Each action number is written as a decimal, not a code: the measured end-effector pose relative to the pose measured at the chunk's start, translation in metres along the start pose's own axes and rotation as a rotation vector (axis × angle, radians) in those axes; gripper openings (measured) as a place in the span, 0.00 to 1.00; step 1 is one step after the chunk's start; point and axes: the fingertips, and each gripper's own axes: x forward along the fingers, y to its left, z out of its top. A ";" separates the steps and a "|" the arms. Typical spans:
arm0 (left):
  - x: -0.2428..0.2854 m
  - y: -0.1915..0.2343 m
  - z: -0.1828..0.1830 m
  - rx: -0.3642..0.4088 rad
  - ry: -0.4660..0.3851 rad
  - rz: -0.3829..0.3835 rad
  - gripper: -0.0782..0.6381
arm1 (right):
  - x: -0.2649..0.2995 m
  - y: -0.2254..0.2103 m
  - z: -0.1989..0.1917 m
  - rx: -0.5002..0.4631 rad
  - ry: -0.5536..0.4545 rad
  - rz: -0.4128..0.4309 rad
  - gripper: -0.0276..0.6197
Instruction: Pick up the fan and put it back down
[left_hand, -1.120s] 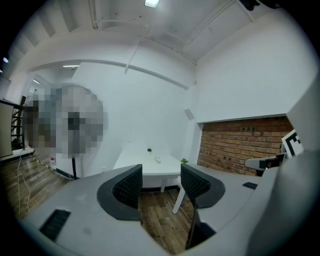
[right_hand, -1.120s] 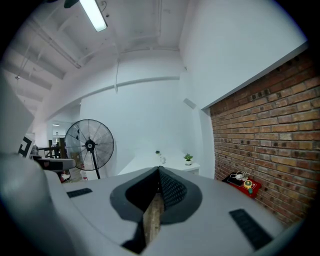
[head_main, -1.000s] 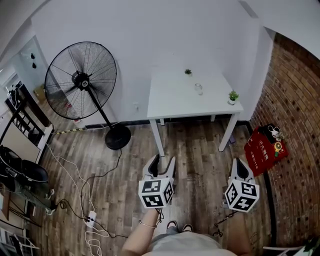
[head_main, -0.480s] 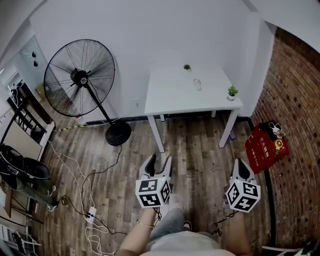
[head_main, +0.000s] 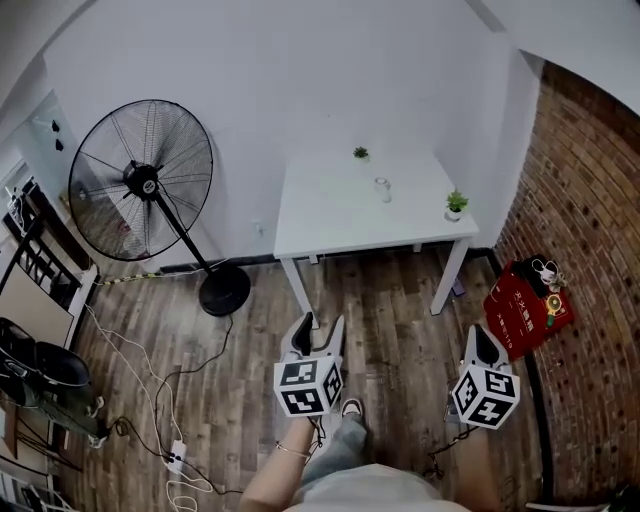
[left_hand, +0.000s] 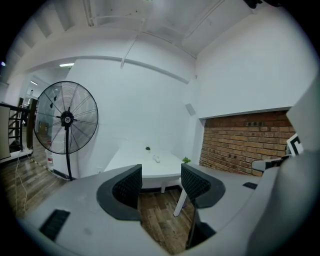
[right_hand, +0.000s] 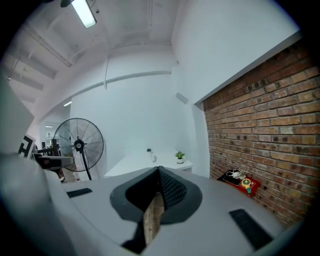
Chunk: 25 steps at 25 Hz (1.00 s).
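Observation:
A tall black pedestal fan (head_main: 140, 180) stands upright on the wooden floor at the left, its round base (head_main: 223, 290) near the wall. It also shows at the left of the left gripper view as the fan (left_hand: 66, 120), and far off in the right gripper view as the fan (right_hand: 78, 144). My left gripper (head_main: 317, 329) hangs over the floor, well short of the fan, jaws open and empty. My right gripper (head_main: 481, 338) is further right, jaws shut with nothing between them.
A white table (head_main: 310, 215) with two small potted plants (head_main: 456, 203) and a glass (head_main: 381, 188) stands against the wall right of the fan. A red box (head_main: 525, 308) sits by the brick wall. Cables and a power strip (head_main: 174, 456) trail over the floor at the left.
The view has shifted: the fan and the table sit further left and lower in the head view. Both grippers keep about the same place and jaw state.

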 end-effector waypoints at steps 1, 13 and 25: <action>0.011 0.004 0.003 -0.002 -0.002 -0.003 0.43 | 0.010 0.001 0.005 -0.003 -0.006 -0.005 0.04; 0.145 0.059 0.045 -0.024 0.008 -0.029 0.43 | 0.131 0.014 0.058 -0.027 -0.022 -0.069 0.04; 0.253 0.108 0.061 -0.045 0.042 -0.055 0.43 | 0.232 0.033 0.081 -0.041 0.003 -0.105 0.04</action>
